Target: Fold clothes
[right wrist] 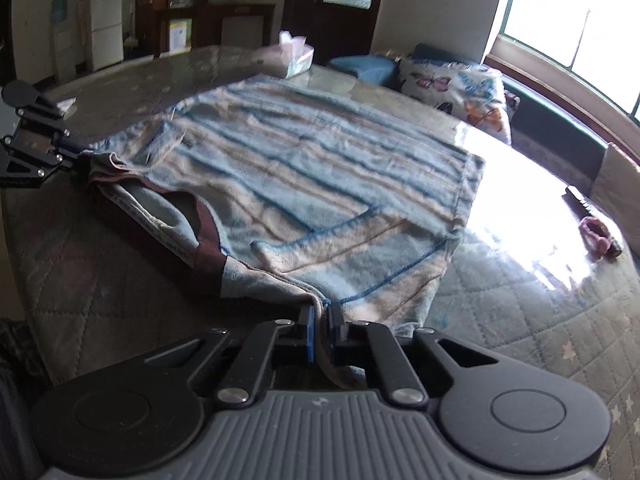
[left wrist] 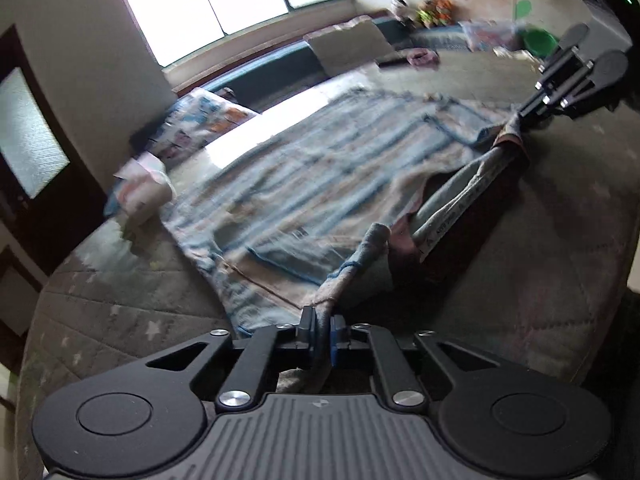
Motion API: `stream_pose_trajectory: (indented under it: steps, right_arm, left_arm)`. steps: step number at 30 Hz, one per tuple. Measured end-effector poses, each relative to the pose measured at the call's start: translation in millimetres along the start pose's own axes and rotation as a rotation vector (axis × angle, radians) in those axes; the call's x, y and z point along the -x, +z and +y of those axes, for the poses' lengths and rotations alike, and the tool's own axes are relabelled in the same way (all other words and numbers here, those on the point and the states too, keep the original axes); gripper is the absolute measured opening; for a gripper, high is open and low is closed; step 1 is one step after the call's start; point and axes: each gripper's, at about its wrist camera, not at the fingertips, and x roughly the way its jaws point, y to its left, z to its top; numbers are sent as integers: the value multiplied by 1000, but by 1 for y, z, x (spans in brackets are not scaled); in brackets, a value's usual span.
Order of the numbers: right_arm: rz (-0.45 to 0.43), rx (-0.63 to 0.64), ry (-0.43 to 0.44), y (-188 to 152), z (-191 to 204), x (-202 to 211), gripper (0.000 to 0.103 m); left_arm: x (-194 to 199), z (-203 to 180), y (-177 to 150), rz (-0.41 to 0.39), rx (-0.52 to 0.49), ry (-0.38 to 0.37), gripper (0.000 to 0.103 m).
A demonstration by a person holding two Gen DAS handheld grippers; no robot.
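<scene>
Both grippers are pinching the striped fleece top [right wrist: 320, 184] at its neck end: my left gripper [left wrist: 320, 330] is clamped on one shoulder corner, my right gripper [right wrist: 322, 330] on the other. Holding both corners keeps the collar edge taut between them so the body stays flat for a fold; that's my read, not something shown

The top lies spread on the quilted mattress [right wrist: 500, 320], hem toward the window-side edge, collar [right wrist: 176, 224] toward the near edge

The left view shows the right gripper [left wrist: 532, 110] gripping bunched fabric, plus blur. The right view is sharper: the front pocket [right wrist: 340, 236], the tissue box [right wrist: 296, 54] at the far edge and the butterfly pillow [right wrist: 452, 88] near the window corner. It also shows the left gripper [right wrist: 76, 160] on its corner
</scene>
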Motion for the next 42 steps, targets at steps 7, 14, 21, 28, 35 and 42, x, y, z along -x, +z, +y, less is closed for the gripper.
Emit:
stream_pose_trajectory:
  steps: [7, 14, 21, 28, 35, 42]
  right_arm:
    - [-104, -9, -32, 2, 8, 48, 5]
    - [-228, 20, -68, 6, 23, 111, 5]
    - [-313, 59, -107, 35, 18, 125, 5]
    - [-272, 59, -119, 83, -14, 69, 5]
    - [-176, 23, -114, 122, -55, -11, 5]
    - [-82, -68, -105, 127, -85, -87, 6]
  left_arm:
    - [50, 0, 6, -82, 34, 33, 6]
    - [119, 4, 19, -201, 61, 76, 6]
    - [97, 29, 41, -227, 76, 105, 6]
    - [24, 70, 70, -162, 114, 87, 5]
    - [-67, 103, 91, -48, 122, 45, 5]
    - [-145, 125, 92, 66, 228, -6, 9]
